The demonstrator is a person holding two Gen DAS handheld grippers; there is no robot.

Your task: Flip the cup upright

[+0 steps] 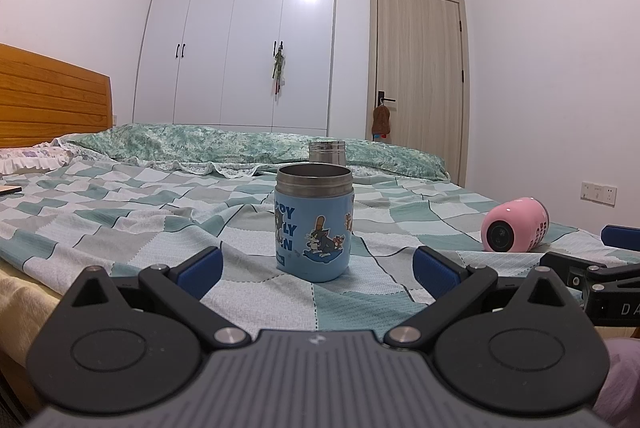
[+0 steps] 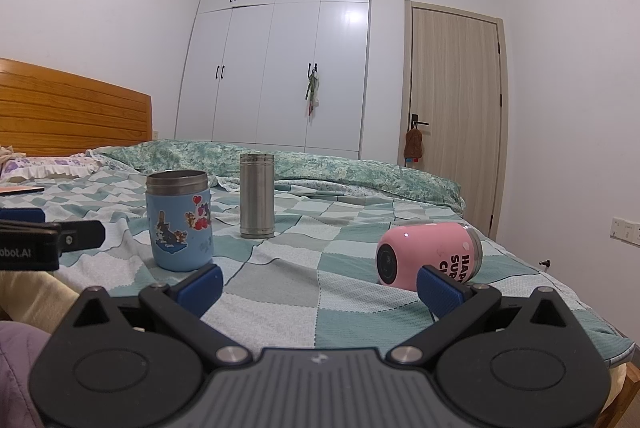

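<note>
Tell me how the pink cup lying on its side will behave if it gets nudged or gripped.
The rounded pink cup with black lettering lies on its side on the checked bedsheet, so a nudge would probably roll it, though the soft fabric may damp that. Its glossy curved wall looks slippery to grip. The steel rim suggests a rigid body, unlikely to deform.
</note>
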